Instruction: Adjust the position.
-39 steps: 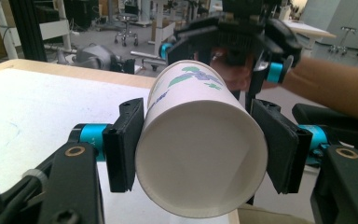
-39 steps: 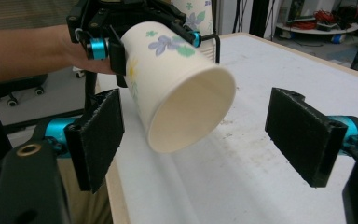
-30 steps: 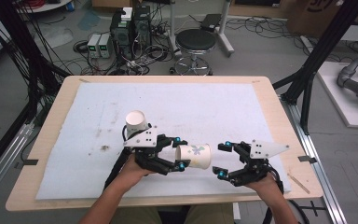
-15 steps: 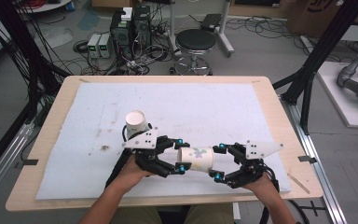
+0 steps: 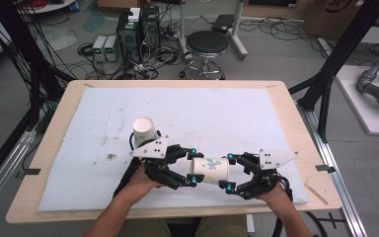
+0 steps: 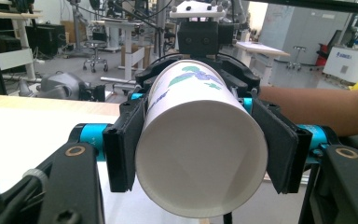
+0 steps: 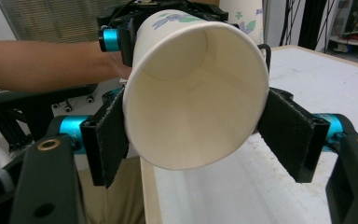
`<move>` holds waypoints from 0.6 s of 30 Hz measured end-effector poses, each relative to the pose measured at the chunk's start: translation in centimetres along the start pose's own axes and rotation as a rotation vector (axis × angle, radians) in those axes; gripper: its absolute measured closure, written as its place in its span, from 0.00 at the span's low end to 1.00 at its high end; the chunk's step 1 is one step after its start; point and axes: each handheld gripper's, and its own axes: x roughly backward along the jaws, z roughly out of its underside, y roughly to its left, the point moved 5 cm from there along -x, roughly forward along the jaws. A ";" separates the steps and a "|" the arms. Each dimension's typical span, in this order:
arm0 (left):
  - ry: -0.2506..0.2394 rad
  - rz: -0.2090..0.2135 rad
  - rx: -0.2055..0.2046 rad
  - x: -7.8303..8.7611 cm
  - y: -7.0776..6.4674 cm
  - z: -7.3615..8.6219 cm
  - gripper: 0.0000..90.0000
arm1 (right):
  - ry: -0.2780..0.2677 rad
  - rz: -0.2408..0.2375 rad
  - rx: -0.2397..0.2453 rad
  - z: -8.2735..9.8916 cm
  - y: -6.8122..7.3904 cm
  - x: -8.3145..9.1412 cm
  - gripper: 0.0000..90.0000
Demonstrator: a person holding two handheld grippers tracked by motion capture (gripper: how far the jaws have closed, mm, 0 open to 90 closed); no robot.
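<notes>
A white paper cup with a blue-green flower print [image 5: 209, 170] lies on its side just above the white mat, near the table's front edge. My left gripper [image 5: 192, 168] is shut on its base end; both pads [image 6: 123, 142] press the cup's [image 6: 200, 154] sides. My right gripper [image 5: 228, 173] is open, its jaws straddling the cup's mouth end. In the right gripper view the cup's open mouth [image 7: 196, 93] faces me, with one pad [image 7: 289, 135] on each side close to the rim. A second paper cup [image 5: 144, 131] stands upside down on the mat behind my left gripper.
The white mat [image 5: 217, 113] covers most of the wooden table [image 5: 301, 128]. A few dark stains [image 5: 111, 157] mark the mat's left part. A stool [image 5: 206, 44], computers and cables stand on the floor beyond the far edge.
My right gripper has moved left to the cup, and its jaws now straddle the mouth end. The left gripper has kept hold of the cup, almost still.
</notes>
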 end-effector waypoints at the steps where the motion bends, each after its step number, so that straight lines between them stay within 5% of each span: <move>1: -0.004 -0.001 0.001 0.0 0.0 0.0 0.42 | -0.002 0.002 0.002 0.0 0.0 0.0 0.32; 11: 0.020 -0.034 0.021 -0.3 0.0 0.4 0.40 | -0.011 -0.001 -0.019 -0.1 -0.1 0.5 0.40; 14: 0.058 -0.089 0.061 -0.5 0.3 0.6 0.13 | 0.003 0.000 -0.026 -0.1 -0.1 0.7 0.40; 18: 0.091 -0.108 0.063 -0.4 0.3 0.7 0.13 | 0.040 0.018 -0.023 -0.1 -0.3 0.9 0.40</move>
